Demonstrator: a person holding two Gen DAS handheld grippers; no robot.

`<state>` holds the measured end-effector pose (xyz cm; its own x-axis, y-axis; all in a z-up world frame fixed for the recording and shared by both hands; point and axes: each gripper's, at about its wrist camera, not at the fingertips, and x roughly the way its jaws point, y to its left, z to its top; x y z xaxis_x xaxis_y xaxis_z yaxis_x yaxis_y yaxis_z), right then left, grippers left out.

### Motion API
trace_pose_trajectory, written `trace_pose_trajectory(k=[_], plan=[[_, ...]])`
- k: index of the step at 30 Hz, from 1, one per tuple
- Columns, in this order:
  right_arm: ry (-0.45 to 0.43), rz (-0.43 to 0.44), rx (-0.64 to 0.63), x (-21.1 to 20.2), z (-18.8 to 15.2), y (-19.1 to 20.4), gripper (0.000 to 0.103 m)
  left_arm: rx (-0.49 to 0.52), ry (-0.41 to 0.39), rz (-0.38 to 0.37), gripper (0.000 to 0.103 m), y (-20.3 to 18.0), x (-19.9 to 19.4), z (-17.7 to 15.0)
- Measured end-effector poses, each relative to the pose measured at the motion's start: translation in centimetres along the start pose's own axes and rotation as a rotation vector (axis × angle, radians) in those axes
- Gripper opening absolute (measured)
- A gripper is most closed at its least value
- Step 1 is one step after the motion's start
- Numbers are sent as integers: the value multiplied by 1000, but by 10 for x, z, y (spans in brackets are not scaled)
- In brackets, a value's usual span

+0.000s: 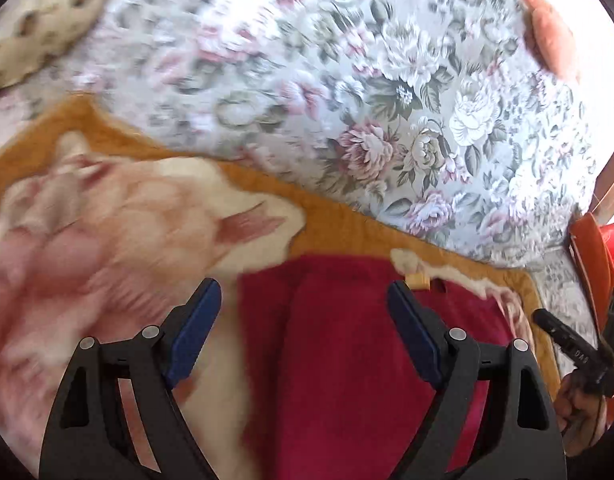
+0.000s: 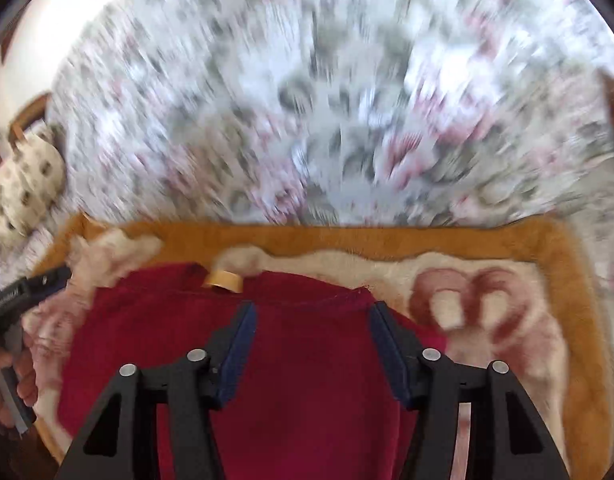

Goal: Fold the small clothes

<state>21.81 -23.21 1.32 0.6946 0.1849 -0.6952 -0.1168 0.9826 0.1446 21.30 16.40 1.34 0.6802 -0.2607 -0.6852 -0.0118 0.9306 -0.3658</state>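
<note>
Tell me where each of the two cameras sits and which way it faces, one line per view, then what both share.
Left wrist: sits on the left gripper, looking forward and down along its open fingers at the red garment on the orange-edged blanket; the right gripper and the hand holding it show at the right edge.
Right wrist: sits on the right gripper, facing down at the same red garment; the left gripper and its hand show at the left edge.
Shared: garment, its tan tag, blanket, floral bedspread.

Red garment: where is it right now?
The red garment lies flat on the orange-bordered blanket atop the floral bedspread, low and centre in both wrist views, under both tools.
</note>
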Motion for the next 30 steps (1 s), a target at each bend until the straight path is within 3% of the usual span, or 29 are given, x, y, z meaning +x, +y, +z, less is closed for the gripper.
trace_pose_trajectory(k=[3, 6, 10, 12, 15, 21, 26, 30], plan=[[-2, -35, 21, -39, -39, 20, 59, -37, 36, -13, 85, 18, -35, -44], [-3, 16, -25, -66, -88, 51, 59, -100, 60, -77, 85, 28, -55, -95], [-38, -8, -145, -92, -125, 81, 58, -139, 81, -153, 85, 18, -55, -142], [-121, -54, -156, -108, -131, 84, 59, -148, 112, -189, 85, 11, -44, -155], [-127, -115, -200, -107, -139, 94, 59, -200, 122, -245, 85, 15, -33, -162], [-94, -125, -213, -99, -139, 96, 58, -307, 110, -421, 90, 29, -19, -149], [-92, -142, -228, -99, -141, 99, 59, -404, 47, -466, 90, 40, -12, -136], [-76, -147, -242, -95, -142, 102, 59, -430, 36, -441, 90, 40, -9, -129]])
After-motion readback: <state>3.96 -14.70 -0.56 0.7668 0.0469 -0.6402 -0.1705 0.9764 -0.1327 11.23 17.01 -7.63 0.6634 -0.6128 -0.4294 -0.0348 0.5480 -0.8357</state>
